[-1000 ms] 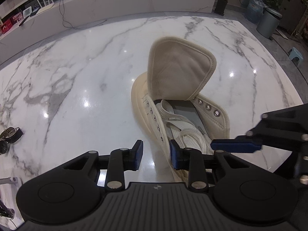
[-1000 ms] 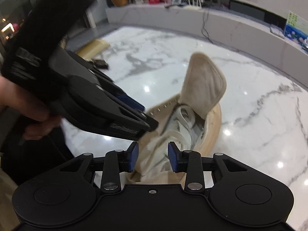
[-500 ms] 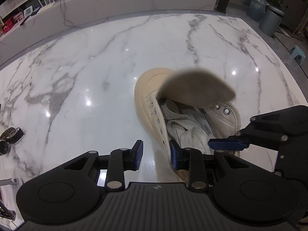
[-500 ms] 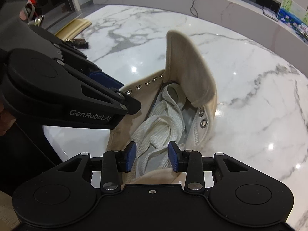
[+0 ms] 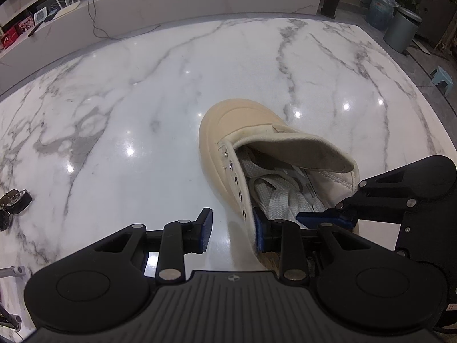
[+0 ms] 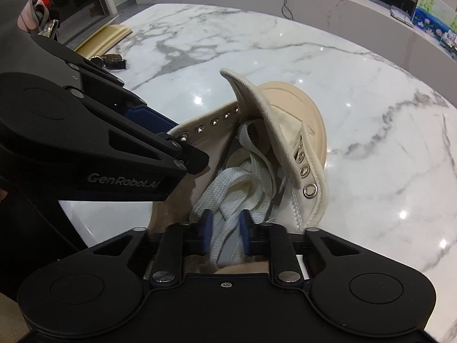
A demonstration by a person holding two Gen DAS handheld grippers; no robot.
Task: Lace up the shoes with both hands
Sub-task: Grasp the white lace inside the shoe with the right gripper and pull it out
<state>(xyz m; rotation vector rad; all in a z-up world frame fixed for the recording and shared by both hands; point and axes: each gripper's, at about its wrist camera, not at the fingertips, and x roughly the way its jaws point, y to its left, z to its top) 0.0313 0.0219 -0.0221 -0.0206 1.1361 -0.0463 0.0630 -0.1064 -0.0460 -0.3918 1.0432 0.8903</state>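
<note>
Shoe in cream canvas sits on the marble table, white lace heaped inside. My right gripper is closing on a lace strand lying between its pads; my left gripper straddles the eyelet flap, part-open.

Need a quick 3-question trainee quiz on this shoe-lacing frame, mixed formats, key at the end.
1. True or false: the white shoelace is already threaded through the eyelets of the beige high-top shoe.
2. Multiple choice: what lies between the pads of the right gripper as its jaws are closing? A) the tongue B) the lace C) nothing
3. Fill in: the left gripper straddles the shoe's ____ flap, one pad inside, one outside.

Key: 1 false, the lace lies bundled inside the shoe. 2 B. 3 eyelet.
</note>
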